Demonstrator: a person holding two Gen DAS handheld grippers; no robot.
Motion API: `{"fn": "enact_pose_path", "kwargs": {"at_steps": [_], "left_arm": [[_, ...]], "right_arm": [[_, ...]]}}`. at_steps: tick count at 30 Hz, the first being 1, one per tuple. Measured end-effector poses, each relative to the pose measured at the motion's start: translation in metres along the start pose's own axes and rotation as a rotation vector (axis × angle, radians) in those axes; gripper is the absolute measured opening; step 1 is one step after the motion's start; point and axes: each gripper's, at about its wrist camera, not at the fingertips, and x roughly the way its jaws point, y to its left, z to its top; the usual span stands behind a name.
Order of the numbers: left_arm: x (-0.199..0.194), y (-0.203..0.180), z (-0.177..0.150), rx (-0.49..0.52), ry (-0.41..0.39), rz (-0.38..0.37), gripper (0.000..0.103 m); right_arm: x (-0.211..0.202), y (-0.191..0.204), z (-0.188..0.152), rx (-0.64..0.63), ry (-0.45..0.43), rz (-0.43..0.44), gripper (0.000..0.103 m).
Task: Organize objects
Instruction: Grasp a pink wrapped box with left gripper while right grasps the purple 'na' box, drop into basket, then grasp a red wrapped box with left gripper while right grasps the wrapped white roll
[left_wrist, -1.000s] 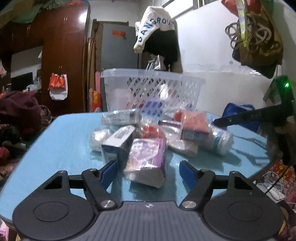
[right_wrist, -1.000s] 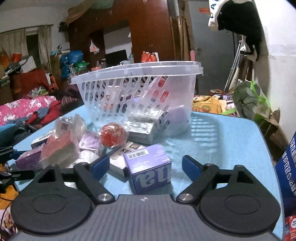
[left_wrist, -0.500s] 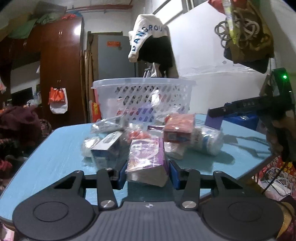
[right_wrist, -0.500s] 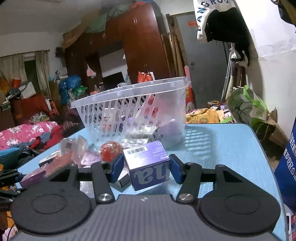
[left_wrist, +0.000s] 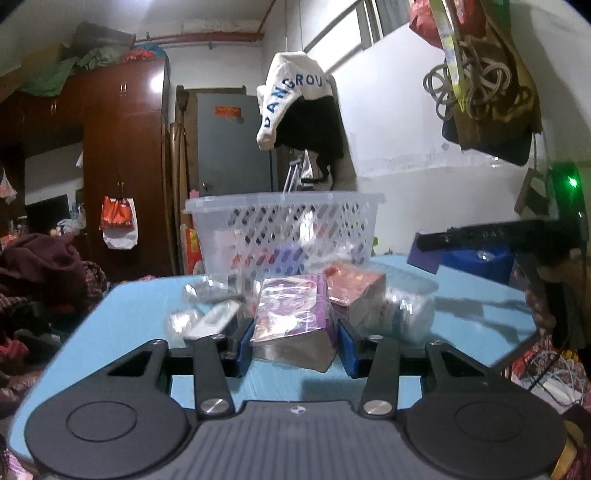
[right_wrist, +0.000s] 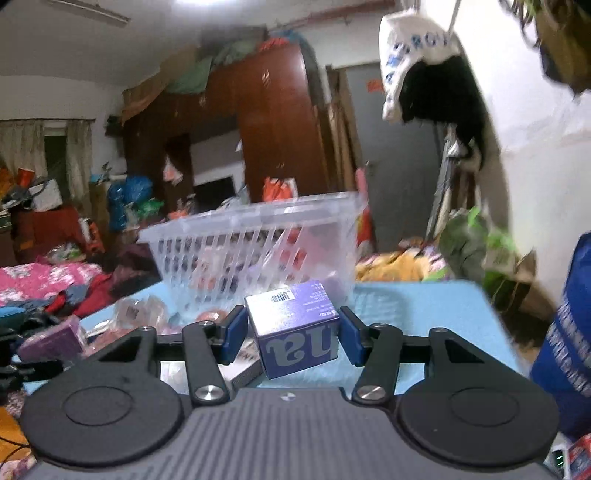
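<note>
My left gripper (left_wrist: 295, 341) is shut on a purple plastic-wrapped box (left_wrist: 293, 314), lifted a little off the blue table (left_wrist: 110, 321). My right gripper (right_wrist: 291, 338) is shut on a purple carton with a barcode (right_wrist: 295, 328), tilted and raised above the table (right_wrist: 424, 314). A clear perforated basket (left_wrist: 284, 229) stands at the table's far side and holds several items; in the right wrist view the basket (right_wrist: 258, 251) is just behind the carton. The right gripper also shows in the left wrist view as a black bar (left_wrist: 491, 236) holding the carton.
Loose wrapped items lie on the table: a red box (left_wrist: 354, 288), a clear-wrapped roll (left_wrist: 402, 314), a white-and-dark box (left_wrist: 218, 321). A brown wardrobe (left_wrist: 122, 166) and piles of clothes (left_wrist: 40, 266) stand left; a white wall with hanging clothes (left_wrist: 295, 107) is behind.
Both grippers shut on their boxes, then lifted them off the table. Both views now tilt upward, with the basket lower in frame.
</note>
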Motion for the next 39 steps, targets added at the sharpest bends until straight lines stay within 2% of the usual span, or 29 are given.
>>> {"fn": "enact_pose_path", "kwargs": {"at_steps": [6, 10, 13, 15, 17, 20, 22, 25, 26, 27, 28, 29, 31, 32, 33, 36, 39], "left_arm": [[0.009, 0.017, 0.040, -0.034, -0.078, -0.025, 0.050], [0.038, 0.033, 0.082, -0.099, -0.097, -0.048, 0.050], [0.065, 0.041, 0.120, -0.133, -0.097, -0.059, 0.050], [0.093, 0.042, 0.145, -0.145, -0.062, -0.044, 0.050], [0.127, 0.044, 0.164, -0.148, 0.011, -0.032, 0.050], [0.171, 0.051, 0.171, -0.198, 0.138, -0.027, 0.050], [0.190, 0.052, 0.167, -0.193, 0.197, -0.012, 0.050], [0.202, 0.057, 0.159, -0.192, 0.227, 0.015, 0.053], [0.204, 0.059, 0.159, -0.191, 0.227, 0.011, 0.058], [0.204, 0.060, 0.157, -0.191, 0.224, 0.010, 0.074], [0.199, 0.061, 0.156, -0.192, 0.206, 0.025, 0.080], [0.192, 0.062, 0.158, -0.189, 0.177, 0.045, 0.080], [0.164, 0.060, 0.154, -0.157, 0.110, 0.079, 0.081], [0.148, 0.057, 0.149, -0.144, 0.085, 0.082, 0.083], [0.127, 0.052, 0.138, -0.129, 0.066, 0.076, 0.088], [0.068, 0.032, 0.088, -0.104, 0.040, -0.005, 0.089], [0.026, 0.006, 0.034, -0.089, 0.030, -0.054, 0.089]], "right_arm": [[-0.009, 0.022, 0.048, -0.046, -0.089, 0.011, 0.057], [0.014, 0.036, 0.088, -0.089, -0.064, 0.021, 0.056], [0.049, 0.043, 0.118, -0.115, -0.013, -0.007, 0.056], [0.084, 0.043, 0.136, -0.137, 0.061, -0.042, 0.056], [0.120, 0.039, 0.144, -0.125, 0.171, -0.075, 0.056], [0.157, 0.029, 0.144, -0.094, 0.289, -0.101, 0.056], [0.166, 0.027, 0.139, -0.087, 0.316, -0.105, 0.056], [0.170, 0.028, 0.133, -0.089, 0.331, -0.105, 0.057], [0.166, 0.032, 0.134, -0.103, 0.312, -0.108, 0.064], [0.158, 0.035, 0.134, -0.122, 0.280, -0.116, 0.072], [0.148, 0.036, 0.136, -0.133, 0.248, -0.119, 0.091], [0.133, 0.037, 0.137, -0.140, 0.201, -0.114, 0.101], [0.097, 0.037, 0.136, -0.132, 0.100, -0.066, 0.103], [0.080, 0.036, 0.130, -0.117, 0.080, -0.041, 0.103], [0.058, 0.034, 0.115, -0.095, 0.070, -0.010, 0.103], [0.012, 0.037, 0.057, -0.055, 0.054, 0.081, 0.103], [-0.006, 0.047, 0.005, -0.049, 0.066, 0.089, 0.103]]}}
